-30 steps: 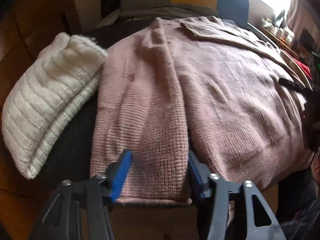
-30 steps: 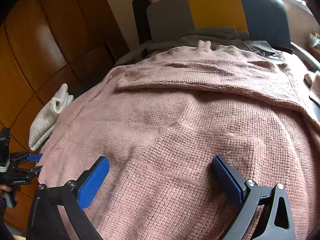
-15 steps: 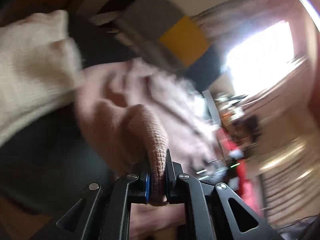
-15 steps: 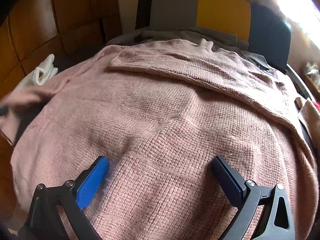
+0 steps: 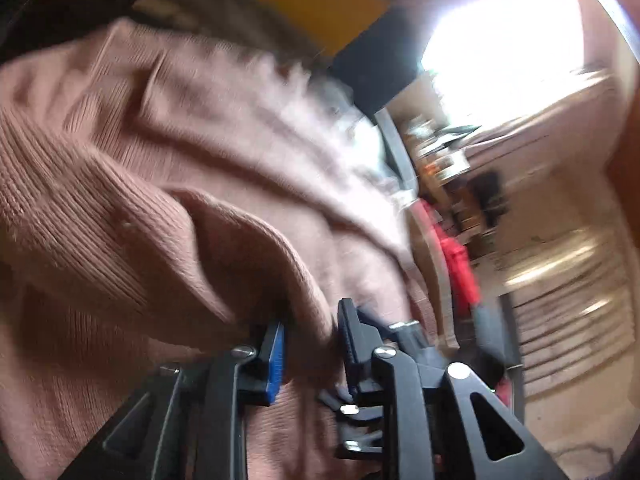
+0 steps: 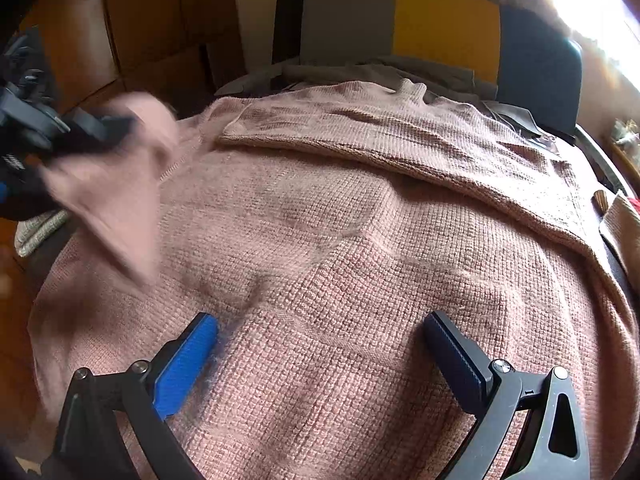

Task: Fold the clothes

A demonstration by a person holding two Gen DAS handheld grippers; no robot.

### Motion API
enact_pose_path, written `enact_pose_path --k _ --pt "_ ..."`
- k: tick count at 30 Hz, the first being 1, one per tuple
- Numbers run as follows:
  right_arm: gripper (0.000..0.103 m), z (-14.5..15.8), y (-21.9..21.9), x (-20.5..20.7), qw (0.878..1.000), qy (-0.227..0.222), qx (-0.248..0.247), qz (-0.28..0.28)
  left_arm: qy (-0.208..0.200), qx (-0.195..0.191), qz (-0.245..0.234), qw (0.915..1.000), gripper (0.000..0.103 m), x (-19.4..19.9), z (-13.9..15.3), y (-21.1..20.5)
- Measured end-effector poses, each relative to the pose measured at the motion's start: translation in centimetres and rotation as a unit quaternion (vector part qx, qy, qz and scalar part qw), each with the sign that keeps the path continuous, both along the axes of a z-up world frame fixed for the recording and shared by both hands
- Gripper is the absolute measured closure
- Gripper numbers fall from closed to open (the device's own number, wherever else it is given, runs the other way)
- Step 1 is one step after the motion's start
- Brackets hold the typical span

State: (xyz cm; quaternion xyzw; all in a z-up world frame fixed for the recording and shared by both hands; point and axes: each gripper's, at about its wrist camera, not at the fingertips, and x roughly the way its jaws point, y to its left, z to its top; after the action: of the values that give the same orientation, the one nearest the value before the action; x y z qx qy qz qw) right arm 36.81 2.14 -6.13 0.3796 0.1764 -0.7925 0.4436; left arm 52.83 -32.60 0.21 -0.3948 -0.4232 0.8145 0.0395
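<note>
A dusty pink knit sweater [image 6: 360, 240] lies spread over the surface, one sleeve folded across its top. My left gripper [image 5: 310, 344] is shut on the sweater's left sleeve cuff [image 5: 304, 292], which bunches up from between the blue pads. The right wrist view catches that gripper [image 6: 92, 128] at the far left, blurred, holding the sleeve [image 6: 120, 208] lifted above the sweater's body. My right gripper [image 6: 320, 344] hovers open just over the sweater's lower part, nothing between its fingers.
A chair back [image 6: 440, 32] in grey, yellow and dark blue stands behind the sweater. A white knit garment [image 6: 40, 228] lies at the left edge. Wooden cabinet doors [image 6: 140, 20] fill the left. Cluttered shelves and a red item [image 5: 460, 264] sit at the right.
My left gripper closed on the sleeve cuff and has lifted it up and inward over the sweater's body. The right gripper stayed open, nearly still.
</note>
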Motion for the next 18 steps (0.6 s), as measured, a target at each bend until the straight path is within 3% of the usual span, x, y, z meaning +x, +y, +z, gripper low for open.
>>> enact_pose_path --k 4,8,11,14,16,18 --pt "0.0 0.0 0.1 0.2 1.0 0.0 -0.001 -0.001 0.037 -0.021 0.03 0.9986 0.068 3.0 1.2 -1.0" --pt "0.0 0.3 0.2 0.0 1.0 -0.015 -0.001 0.004 0.071 -0.032 0.09 0.9929 0.066 8.3 1.5 -3.3" --pt "0.0 1.3 0.5 -0.6 0.997 -0.066 -0.03 -0.006 0.056 -0.045 0.108 0.9916 0.066 11.6 -0.3 -3.8" --pt "0.0 2.7 0.2 -0.9 0.989 -0.12 -0.083 -0.013 0.047 -0.05 0.11 0.9915 0.066 12.2 -1.7 -3.8" --pt "0.001 3.2 -1.0 -0.5 0.989 -0.119 -0.086 -0.005 0.045 -0.051 0.111 0.9915 0.067 12.4 -2.6 -3.6" --pt "0.008 3.5 -2.2 -0.2 0.99 -0.115 -0.082 0.003 0.043 -0.051 0.113 0.9914 0.067 12.6 -3.5 -3.4"
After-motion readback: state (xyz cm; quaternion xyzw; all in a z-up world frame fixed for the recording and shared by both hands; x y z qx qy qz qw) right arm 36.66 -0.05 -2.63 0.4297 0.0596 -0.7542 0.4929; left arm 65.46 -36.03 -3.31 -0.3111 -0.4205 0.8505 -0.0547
